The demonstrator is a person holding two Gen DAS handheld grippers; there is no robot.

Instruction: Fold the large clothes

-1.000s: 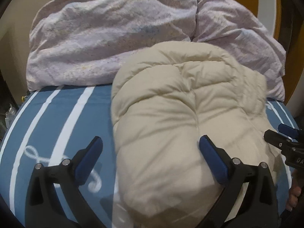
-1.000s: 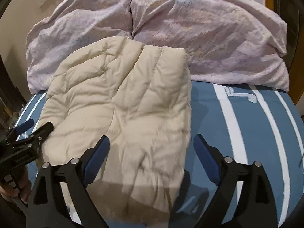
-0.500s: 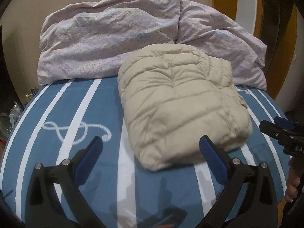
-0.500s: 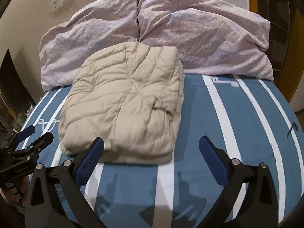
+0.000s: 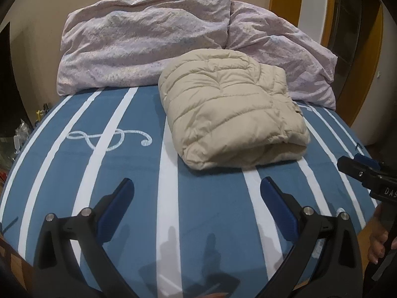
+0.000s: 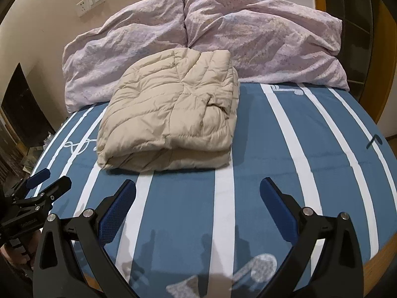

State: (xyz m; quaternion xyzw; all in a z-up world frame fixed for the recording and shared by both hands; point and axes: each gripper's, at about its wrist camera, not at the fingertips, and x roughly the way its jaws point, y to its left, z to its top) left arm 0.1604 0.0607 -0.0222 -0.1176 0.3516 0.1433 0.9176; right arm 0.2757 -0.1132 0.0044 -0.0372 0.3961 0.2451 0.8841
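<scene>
Ahead of your left hand-held gripper (image 5: 197,198) and right hand-held gripper (image 6: 198,200), both spread wide and holding nothing, the beige puffer jacket (image 5: 230,116) lies folded into a compact bundle on the blue striped bed (image 6: 285,149), touching the pillows (image 6: 260,42). Folding looks finished; next, check for loose edges.

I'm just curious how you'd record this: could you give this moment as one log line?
stage: fold looks done | beige puffer jacket: folded, lying on striped bed | left gripper: open, empty | right gripper: open, empty
</scene>
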